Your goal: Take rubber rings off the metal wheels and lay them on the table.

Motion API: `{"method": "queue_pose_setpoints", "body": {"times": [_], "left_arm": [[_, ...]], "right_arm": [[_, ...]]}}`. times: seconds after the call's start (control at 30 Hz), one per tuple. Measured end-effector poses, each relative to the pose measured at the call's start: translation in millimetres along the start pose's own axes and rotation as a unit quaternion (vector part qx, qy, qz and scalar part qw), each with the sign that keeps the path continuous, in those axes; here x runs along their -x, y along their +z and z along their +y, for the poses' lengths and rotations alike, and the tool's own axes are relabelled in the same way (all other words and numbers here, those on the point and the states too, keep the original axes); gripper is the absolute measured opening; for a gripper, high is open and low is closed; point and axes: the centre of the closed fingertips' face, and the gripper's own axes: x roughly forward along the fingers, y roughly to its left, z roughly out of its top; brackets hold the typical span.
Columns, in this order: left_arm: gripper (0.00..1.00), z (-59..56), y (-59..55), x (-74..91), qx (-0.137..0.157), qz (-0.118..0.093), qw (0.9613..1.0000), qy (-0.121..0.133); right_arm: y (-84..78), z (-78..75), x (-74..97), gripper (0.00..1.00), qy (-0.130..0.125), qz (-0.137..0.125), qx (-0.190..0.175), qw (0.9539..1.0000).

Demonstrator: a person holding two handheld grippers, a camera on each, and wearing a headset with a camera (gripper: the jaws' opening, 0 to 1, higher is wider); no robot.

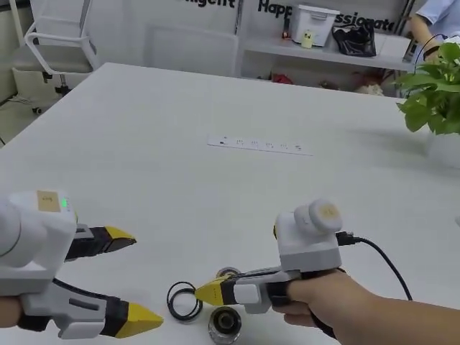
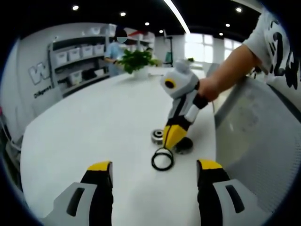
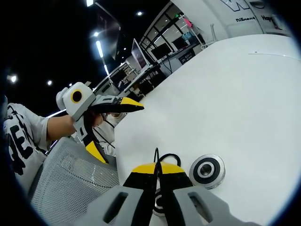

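The thin black rubber ring (image 1: 170,299) and, at its four o'clock, the shiny silver metal wheel (image 1: 225,323) sit on a plain white tabletop (image 1: 215,144), while the white-grey left gripper (image 1: 142,275) and right gripper (image 1: 206,291) have yellow tips.

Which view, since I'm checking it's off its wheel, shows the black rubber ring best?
The left gripper view: the rubber ring lies whole on the table, off the metal wheel, edge pinched by the right gripper. The head view shows it small, near the bottom edge; the right gripper view, a thin loop beyond shut jaws.
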Motion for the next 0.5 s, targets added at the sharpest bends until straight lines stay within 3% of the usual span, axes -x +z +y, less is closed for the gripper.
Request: {"method": "queue_pose_setpoints", "body": {"times": [0.5], "left_arm": [[0.73, -0.9, -0.8, -1.5, 0.001, 0.002, 1.0, -0.003]], "right_arm": [[-0.5, -3.5, 0.4, 0.0, -0.002, -0.002, -0.009, 1.0]]}}
